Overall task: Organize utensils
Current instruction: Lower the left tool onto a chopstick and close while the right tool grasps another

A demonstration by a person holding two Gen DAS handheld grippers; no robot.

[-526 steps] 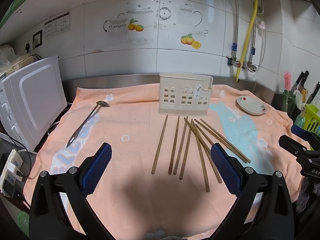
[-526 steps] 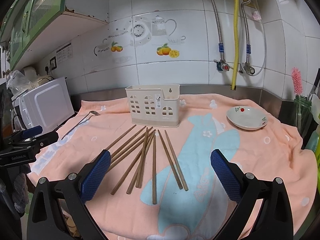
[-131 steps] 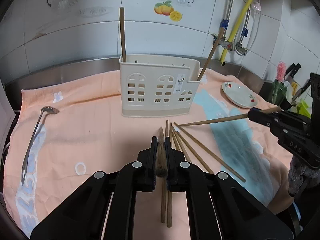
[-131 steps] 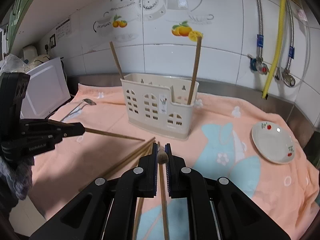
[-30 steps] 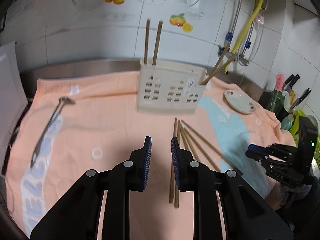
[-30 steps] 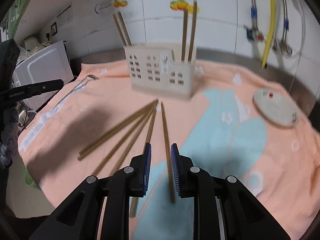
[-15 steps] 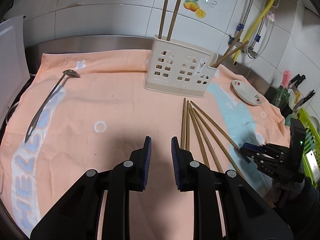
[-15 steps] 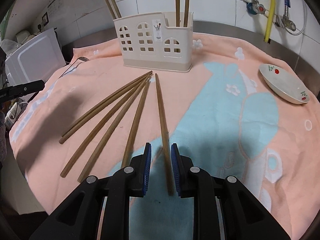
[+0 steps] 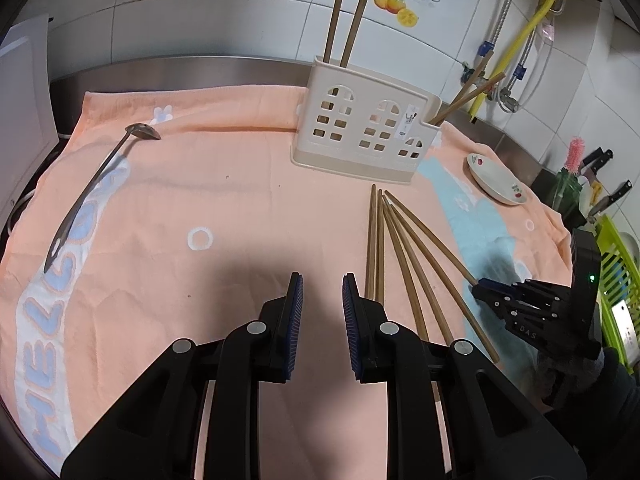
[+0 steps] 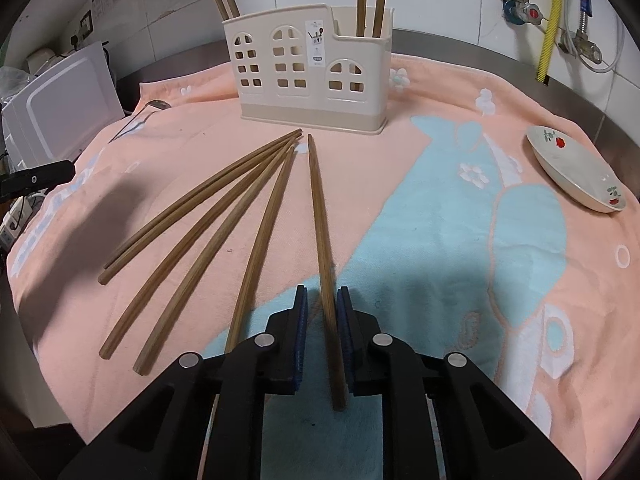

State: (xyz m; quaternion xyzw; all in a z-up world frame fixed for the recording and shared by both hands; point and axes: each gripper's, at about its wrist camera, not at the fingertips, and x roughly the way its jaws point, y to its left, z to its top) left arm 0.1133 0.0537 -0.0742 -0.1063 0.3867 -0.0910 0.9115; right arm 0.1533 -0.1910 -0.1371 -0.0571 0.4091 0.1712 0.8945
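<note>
A cream utensil holder (image 9: 362, 136) (image 10: 310, 72) stands at the back of the cloth, with two chopsticks upright in each end. Several wooden chopsticks (image 9: 400, 248) (image 10: 224, 216) lie fanned on the cloth in front of it. My right gripper (image 10: 322, 312) is slightly open and straddles the near end of the rightmost chopstick (image 10: 320, 232), its pads either side and not clamped. It also shows in the left wrist view (image 9: 480, 286) at the outermost chopstick. My left gripper (image 9: 322, 304) is slightly open and empty, just left of the chopsticks' near ends.
A metal ladle (image 9: 92, 184) lies on the cloth's left side. A small white dish (image 9: 496, 178) (image 10: 576, 172) sits at the right. A white microwave (image 10: 60, 104) stands left of the cloth. Knives and a green rack (image 9: 616, 248) are at the far right.
Both grippers have come down and forward toward the chopsticks. The right one now has the rightmost chopstick's end between its fingers. The left has neared the leftmost chopsticks.
</note>
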